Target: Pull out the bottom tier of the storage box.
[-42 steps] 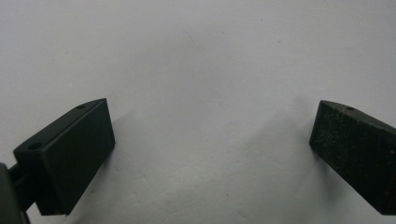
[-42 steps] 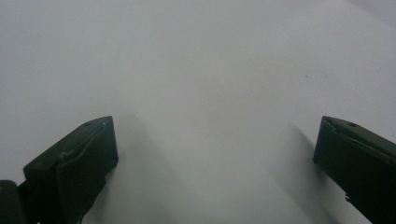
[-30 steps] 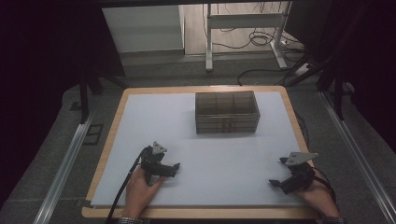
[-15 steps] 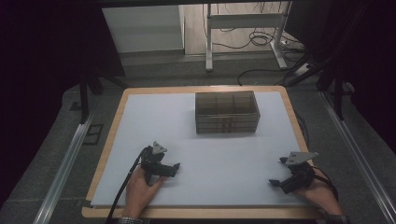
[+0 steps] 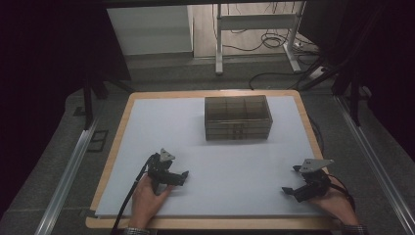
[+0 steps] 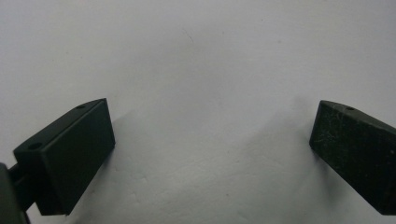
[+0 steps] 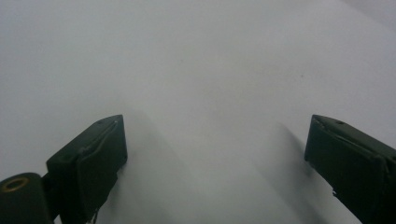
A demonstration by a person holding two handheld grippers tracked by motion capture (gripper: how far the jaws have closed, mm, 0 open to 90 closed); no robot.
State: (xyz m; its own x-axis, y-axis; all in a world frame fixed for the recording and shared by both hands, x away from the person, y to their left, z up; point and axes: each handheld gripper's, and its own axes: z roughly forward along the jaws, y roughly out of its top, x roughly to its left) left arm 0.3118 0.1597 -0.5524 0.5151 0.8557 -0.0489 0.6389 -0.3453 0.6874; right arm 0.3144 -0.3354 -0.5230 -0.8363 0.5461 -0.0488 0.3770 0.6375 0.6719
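White sheet over wooden table, both grippers resting low on it near the front edge. Left gripper in left hand, jaws spread wide, nothing between, bare sheet ahead of the pads in left gripper view. Grey three-cornered plate on top, cable trailing back past the wrist. Right gripper in right hand, jaws also wide with nothing between, just been closing a little; plain sheet ahead of the black pads in right gripper view. Pads apart, no contact with any object. Grippers well apart from each other, left one pointing toward the right one, right one pointing back toward the left.

Dark see-through box with small compartments, upright on the sheet, well ahead of both grippers, between them across the table and far from either set of jaws. Closer to the far edge of the table than to the hands. Contents of the compartments too small to tell. Untouched by either gripper.

Beyond the table, past the box: desk legs and loose cables on the floor. Metal rail along the outer side of the left gripper, off the table.
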